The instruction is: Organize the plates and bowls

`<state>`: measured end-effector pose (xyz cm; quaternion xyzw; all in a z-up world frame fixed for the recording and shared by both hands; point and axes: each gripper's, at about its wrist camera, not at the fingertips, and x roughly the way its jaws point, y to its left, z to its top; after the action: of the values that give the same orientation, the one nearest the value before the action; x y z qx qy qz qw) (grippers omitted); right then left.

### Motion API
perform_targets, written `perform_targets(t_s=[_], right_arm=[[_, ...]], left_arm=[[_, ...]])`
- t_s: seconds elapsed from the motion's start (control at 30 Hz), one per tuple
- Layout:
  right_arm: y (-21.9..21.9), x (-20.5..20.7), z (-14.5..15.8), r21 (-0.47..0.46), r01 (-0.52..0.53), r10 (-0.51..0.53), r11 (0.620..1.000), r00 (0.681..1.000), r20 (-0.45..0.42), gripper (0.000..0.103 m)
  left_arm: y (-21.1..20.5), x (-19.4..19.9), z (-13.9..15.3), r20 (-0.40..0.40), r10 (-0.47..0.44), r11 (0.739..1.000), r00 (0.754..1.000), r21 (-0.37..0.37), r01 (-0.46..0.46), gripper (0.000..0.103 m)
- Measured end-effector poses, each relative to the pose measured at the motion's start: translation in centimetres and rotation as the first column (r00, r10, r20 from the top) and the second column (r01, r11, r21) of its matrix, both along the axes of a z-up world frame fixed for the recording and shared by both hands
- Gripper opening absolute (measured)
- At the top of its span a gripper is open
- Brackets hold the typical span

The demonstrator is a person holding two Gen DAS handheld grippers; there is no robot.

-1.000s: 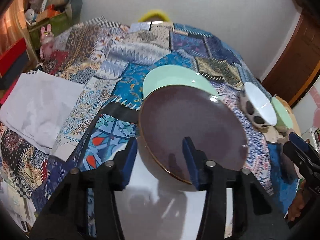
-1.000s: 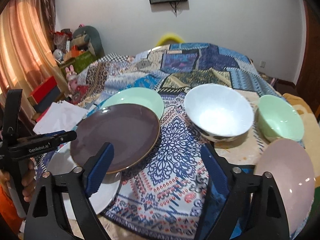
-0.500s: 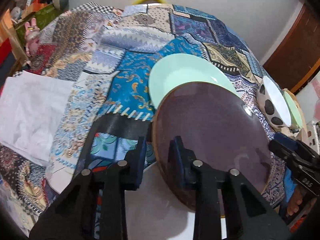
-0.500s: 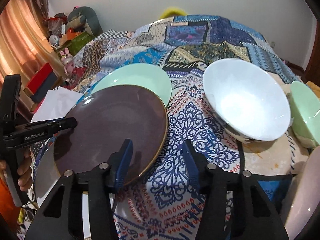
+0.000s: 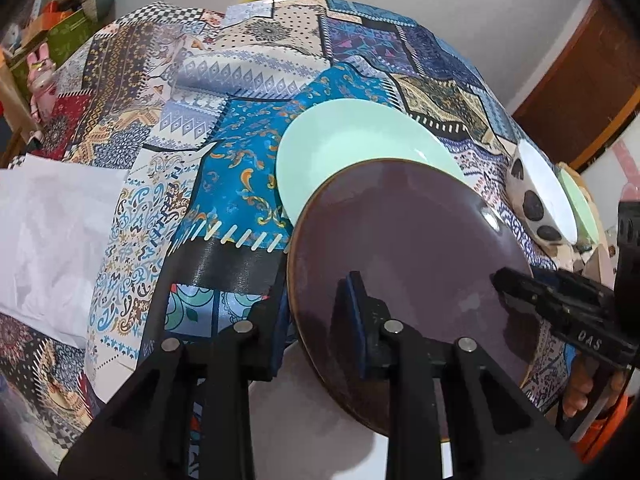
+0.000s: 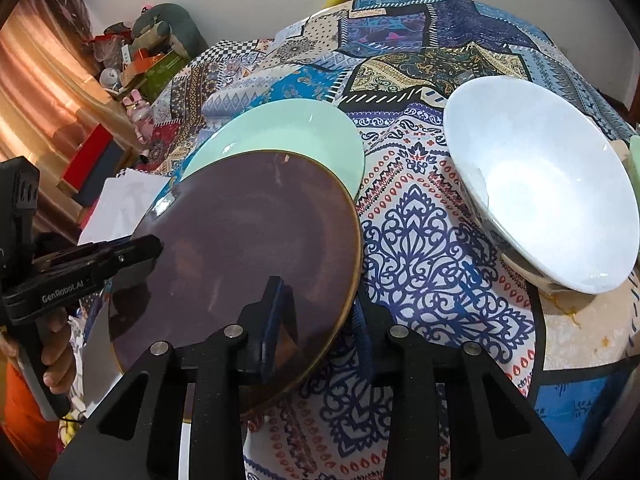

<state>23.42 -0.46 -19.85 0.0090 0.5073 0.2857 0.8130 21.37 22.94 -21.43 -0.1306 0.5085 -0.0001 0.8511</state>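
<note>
A dark brown plate (image 5: 412, 232) (image 6: 240, 232) hangs tilted between both grippers. My left gripper (image 5: 316, 296) is shut on its near left rim. On the opposite rim my right gripper (image 6: 316, 304) is also shut, and it shows as a black clamp (image 5: 560, 304) in the left wrist view. A mint green plate (image 5: 360, 148) (image 6: 280, 136) lies just behind, partly covered. Below the brown plate a white plate (image 5: 320, 420) (image 6: 94, 344) peeks out. To the right stand a white spotted bowl (image 6: 540, 200) (image 5: 540, 196) and a mint green bowl (image 5: 580, 204).
A patchwork cloth (image 5: 200, 140) covers the table. White fabric (image 5: 48, 232) lies at its left edge. Toys and boxes (image 6: 148, 60) crowd the far left corner by a curtain. A wooden door (image 5: 580, 80) stands at the right. A hand (image 6: 60, 364) holds the left gripper's handle.
Both grippers moved in and shut on opposite rims of the brown plate. The plate now sits tilted and closer in both views.
</note>
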Motion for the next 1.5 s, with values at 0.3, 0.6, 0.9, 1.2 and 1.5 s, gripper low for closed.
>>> perform_targets(t_s=[0.3,0.6,0.9,1.2,1.5], right_arm=[[-0.5,-0.4,0.4,0.000,0.007,-0.007,1.000,1.000,0.009,0.030],[-1.6,-1.2,1.2,0.016,0.021,-0.021,1.000,0.999,0.026,0.030],[-2.6,-2.6,2.4,0.033,0.037,-0.038,0.999,0.998,0.059,0.030],[-4.3,-4.6,3.5,0.045,0.052,-0.056,0.998,0.994,0.090,0.030],[-6.3,-6.9,4.6,0.054,0.049,-0.055,0.997,0.992,0.110,0.030]], left_arm=[[-0.4,-0.2,0.3,-0.013,-0.009,1.000,1.000,0.005,0.009,0.028],[-1.7,-1.7,0.6,-0.019,-0.003,1.000,1.000,-0.002,0.003,0.028],[-3.1,-3.8,2.1,0.010,-0.013,1.000,1.000,-0.008,0.013,0.028],[-5.2,-6.3,3.5,0.027,-0.021,1.000,0.999,-0.017,0.022,0.028],[-7.6,-8.7,5.2,0.050,-0.032,0.999,0.998,-0.001,0.032,0.028]])
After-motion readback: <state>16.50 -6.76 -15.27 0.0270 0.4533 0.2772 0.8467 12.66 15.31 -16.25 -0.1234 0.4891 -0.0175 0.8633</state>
